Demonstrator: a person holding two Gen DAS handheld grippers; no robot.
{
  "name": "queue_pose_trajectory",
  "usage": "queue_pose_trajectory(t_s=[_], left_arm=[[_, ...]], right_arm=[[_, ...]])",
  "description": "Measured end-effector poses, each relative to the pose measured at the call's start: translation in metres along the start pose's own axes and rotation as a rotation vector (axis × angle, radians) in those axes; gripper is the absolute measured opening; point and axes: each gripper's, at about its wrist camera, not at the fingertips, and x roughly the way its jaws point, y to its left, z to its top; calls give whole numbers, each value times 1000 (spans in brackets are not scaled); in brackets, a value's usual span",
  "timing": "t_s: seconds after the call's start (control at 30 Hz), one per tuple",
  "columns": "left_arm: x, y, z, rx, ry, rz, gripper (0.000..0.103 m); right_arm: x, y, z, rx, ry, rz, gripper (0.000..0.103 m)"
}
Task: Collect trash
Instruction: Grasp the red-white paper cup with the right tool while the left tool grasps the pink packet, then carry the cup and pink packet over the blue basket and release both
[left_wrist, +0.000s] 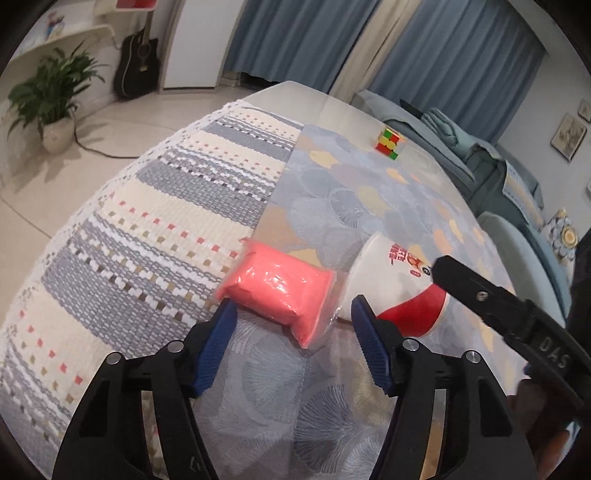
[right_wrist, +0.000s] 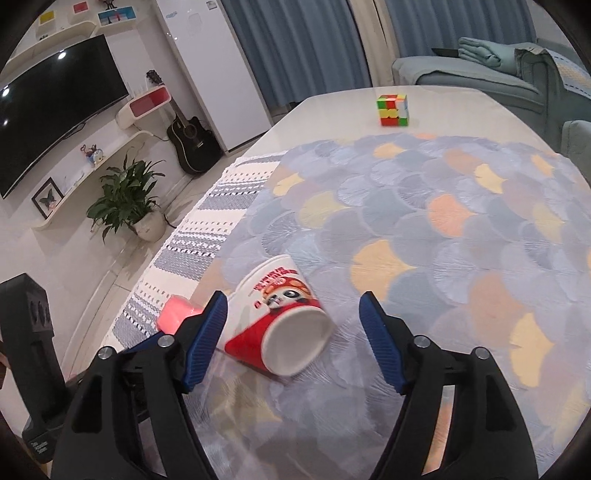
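Approach step: we hover left gripper (left_wrist: 293, 310), released, at pink plastic-wrapped packet (left_wrist: 280, 291); right gripper (right_wrist: 293, 306), released, at tipped red-white paper cup (right_wrist: 284, 321), packet's three o'clock. Next: close both.

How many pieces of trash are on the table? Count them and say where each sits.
2. The paper cup lies on its side on the patterned mat, in front of the right gripper. The pink packet lies beside it, at the left gripper. Others may be out of view.

A colourful puzzle cube (right_wrist: 393, 110) sits on the table (right_wrist: 343, 107), far from the patterned cloth's (right_wrist: 443, 229) edge.
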Motion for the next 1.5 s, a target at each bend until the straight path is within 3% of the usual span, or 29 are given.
queue_pose_trajectory(t_s=[0.33,0.43,0.47,0.53,0.63,0.83,1.23,1.4,1.5], left_arm=[[5,-4,1,22,3,40,52],[7,-6,2,33,6,38,44],[8,-6,2,33,8,33,36],[12,-4,2,26,26,7,20],[11,-4,1,25,28,-16,13],[1,-14,-3,76,-15,-47,11],[-28,-65,-26,260,-94,-174,11],[-46,-106,-45,337,-84,-271,11],[-58,-138,-61,390,-56,-334,11]], right_arm=[[38,-2,-2,37,141,28,71],[38,0,-3,27,142,25,70],[37,3,-3,14,140,25,62],[34,9,-4,-11,130,19,61],[25,9,-4,-20,87,22,55],[5,-11,-5,63,9,25,51],[-80,-58,-34,134,-106,-47,51],[-140,-79,-49,139,-165,-132,51],[-187,-91,-62,113,-213,-244,51]])
